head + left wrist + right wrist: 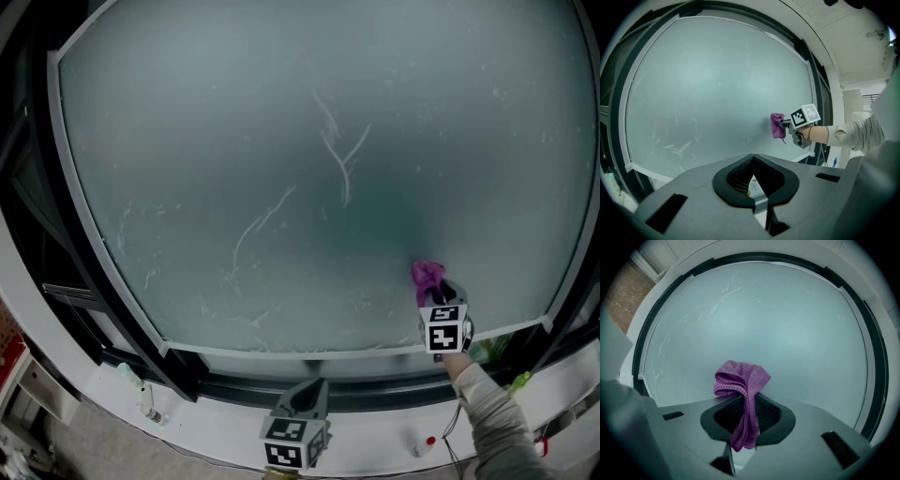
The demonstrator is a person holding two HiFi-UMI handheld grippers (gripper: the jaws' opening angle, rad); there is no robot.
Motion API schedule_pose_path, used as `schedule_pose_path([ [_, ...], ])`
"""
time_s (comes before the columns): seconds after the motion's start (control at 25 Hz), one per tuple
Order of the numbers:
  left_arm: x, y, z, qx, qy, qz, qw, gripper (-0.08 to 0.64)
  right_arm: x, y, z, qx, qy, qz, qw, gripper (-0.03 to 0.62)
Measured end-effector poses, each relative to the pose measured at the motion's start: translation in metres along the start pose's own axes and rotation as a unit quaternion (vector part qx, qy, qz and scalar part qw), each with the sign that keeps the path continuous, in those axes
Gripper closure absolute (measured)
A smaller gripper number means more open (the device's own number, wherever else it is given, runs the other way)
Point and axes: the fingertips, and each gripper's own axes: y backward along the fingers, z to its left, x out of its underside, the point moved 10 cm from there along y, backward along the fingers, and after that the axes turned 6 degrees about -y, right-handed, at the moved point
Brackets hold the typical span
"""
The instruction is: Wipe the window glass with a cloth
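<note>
Streaked window glass [281, 141] fills the view. The right gripper [441, 294] is clamped on a bunched purple cloth [427, 276] at the pane's lower right, near its bottom edge. The left gripper [306, 397], jaws closed on nothing, hangs below the glass.

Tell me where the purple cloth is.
In the head view, the purple cloth is clamped in the right gripper, at the lower right of the window glass, above its bottom frame.
</note>
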Motion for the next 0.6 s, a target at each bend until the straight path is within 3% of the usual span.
schedule_pose_path([
  [0.36, 0.001, -0.011, -0.007, 0.013, 0.0, -0.004, 0.9999, 0.555, -0.003, 0.06, 0.029, -0.074, -0.02, -0.028, 0.997, 0.535],
  [0.6, -0.002, -0.02, -0.023, 0.03, -0.005, -0.015, 0.9994, 0.555, 0.003, 0.116, 0.042, -0.101, -0.009, -0.052, 0.994, 0.535],
])
